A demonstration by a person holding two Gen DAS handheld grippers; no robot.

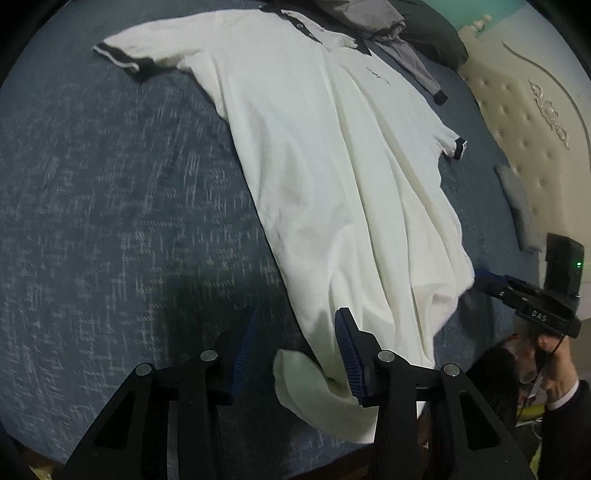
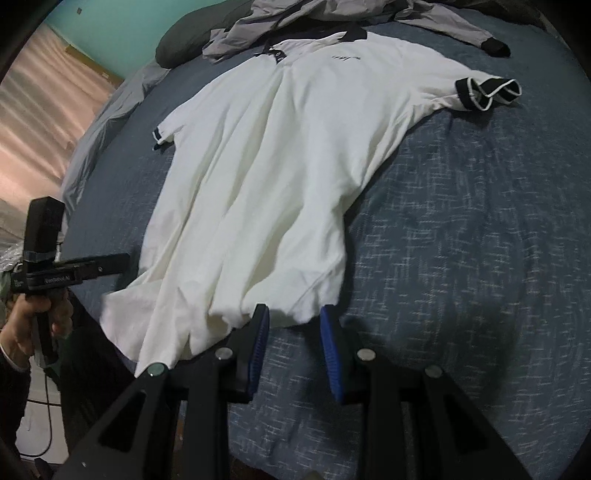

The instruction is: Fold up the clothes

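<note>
Lies flat on the dark blue woven bedspread – white short-sleeved polo shirt with black collar, collar far, hem close. Left gripper and right gripper – both open, one at each hem corner, gripping nothing yet.

White polo shirt, black collar and black sleeve cuffs with white edging. Bedspread blue-grey, pale flecked weave. Jacket grey.
</note>
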